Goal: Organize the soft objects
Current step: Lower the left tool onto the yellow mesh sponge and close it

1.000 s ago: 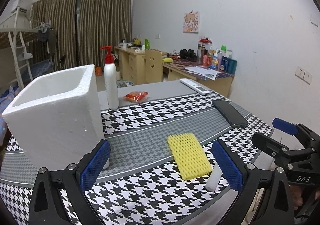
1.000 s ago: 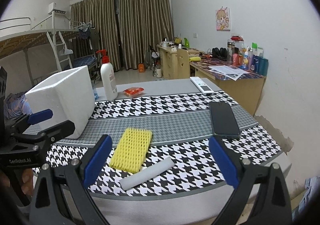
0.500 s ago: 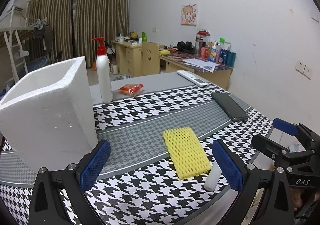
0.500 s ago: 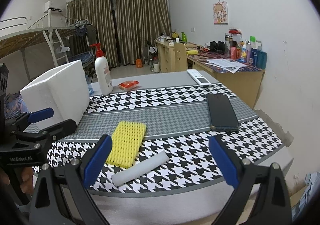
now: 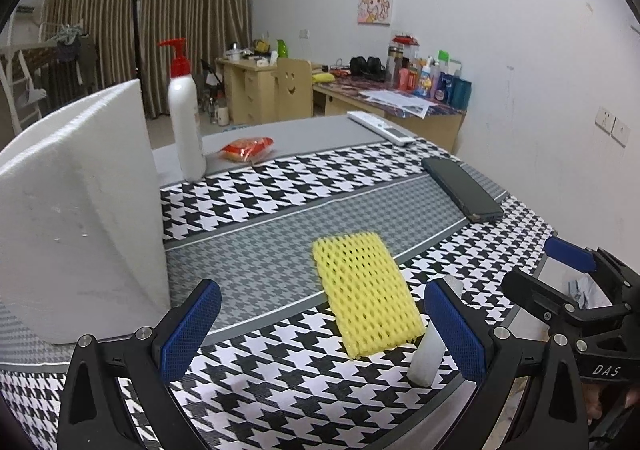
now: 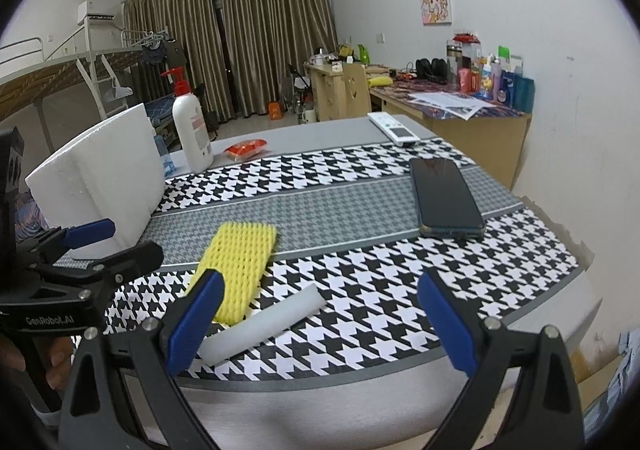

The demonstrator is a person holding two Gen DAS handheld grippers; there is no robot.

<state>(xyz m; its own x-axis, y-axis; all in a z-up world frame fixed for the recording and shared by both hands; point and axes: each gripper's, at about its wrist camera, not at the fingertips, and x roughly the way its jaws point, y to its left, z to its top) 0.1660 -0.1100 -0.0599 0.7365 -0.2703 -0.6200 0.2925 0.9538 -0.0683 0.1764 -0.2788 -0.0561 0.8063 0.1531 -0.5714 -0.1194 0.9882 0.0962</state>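
A yellow foam net sleeve (image 5: pixel 366 292) lies flat on the houndstooth cloth; it also shows in the right wrist view (image 6: pixel 240 268). A white foam stick (image 6: pixel 262 326) lies just in front of it, near the table's front edge, partly hidden by a finger in the left wrist view (image 5: pixel 428 354). A white foam box (image 5: pixel 76 218) stands at the left (image 6: pixel 100 178). My left gripper (image 5: pixel 320 330) is open and empty, low over the front edge, before the sleeve. My right gripper (image 6: pixel 320 322) is open and empty, just off the front edge beside the stick.
A black phone (image 6: pixel 444 196) lies at the right. A white pump bottle (image 5: pixel 184 110), an orange packet (image 5: pixel 248 148) and a white remote (image 5: pixel 380 122) sit further back. A desk with bottles (image 6: pixel 460 98) stands behind the table.
Both grippers have come lower and closer to the table; the sleeve and stick look larger. Nothing on the table has moved.
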